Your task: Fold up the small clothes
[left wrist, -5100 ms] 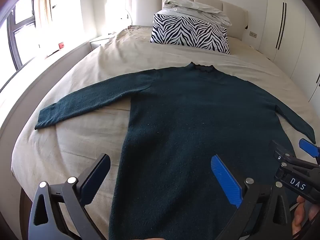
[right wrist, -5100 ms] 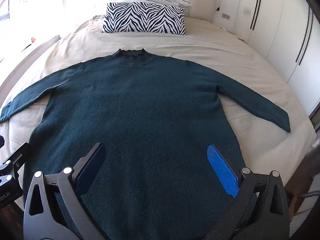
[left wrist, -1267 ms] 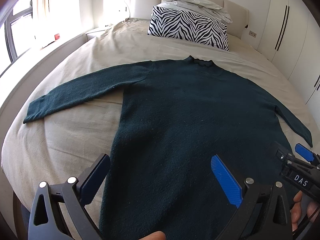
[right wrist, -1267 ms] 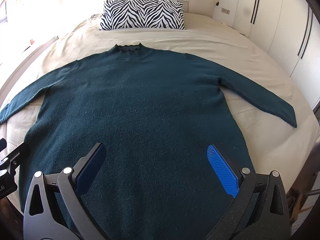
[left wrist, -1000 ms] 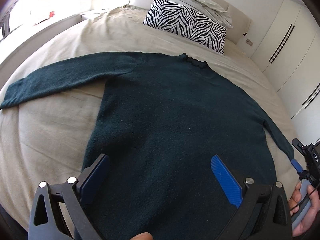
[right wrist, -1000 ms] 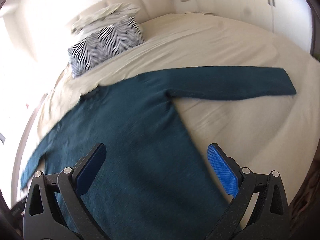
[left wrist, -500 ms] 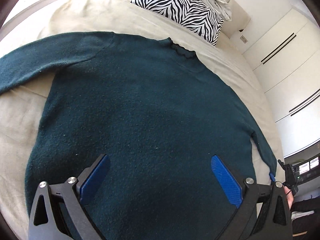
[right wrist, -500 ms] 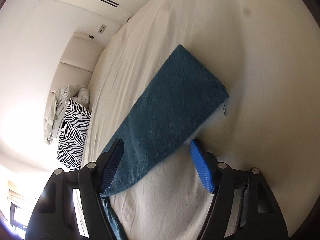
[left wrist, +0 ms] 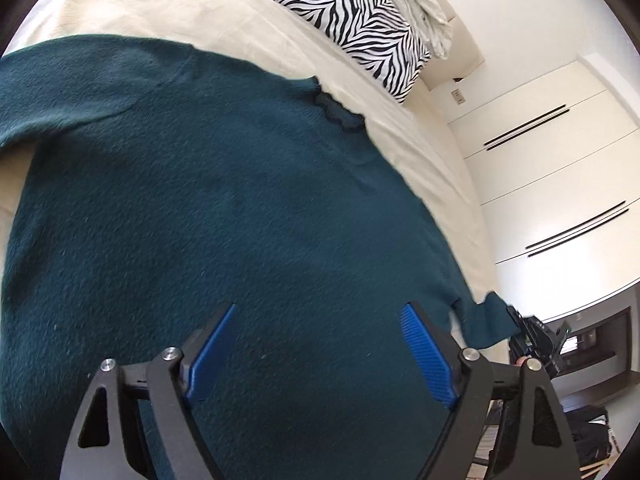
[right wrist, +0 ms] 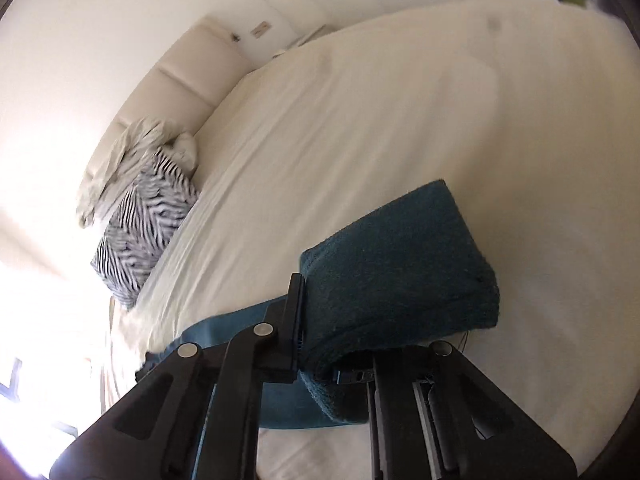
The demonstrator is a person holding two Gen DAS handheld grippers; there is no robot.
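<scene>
The right gripper (right wrist: 320,344) pinches the sweater's (left wrist: 224,216) sleeve end (right wrist: 400,272) low in frame, the left gripper (left wrist: 320,356) is closing on nothing, and no fold is made yet.

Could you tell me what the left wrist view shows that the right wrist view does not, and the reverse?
Only the left wrist view shows the sweater's body spread flat with its collar, the wardrobe doors, and the left gripper above the fabric, jaws closing with nothing pinched yet. Only the right wrist view shows the right gripper shut on the sleeve cuff, close up. Both show the beige bed, the zebra pillow and the rumpled bedding behind it.
</scene>
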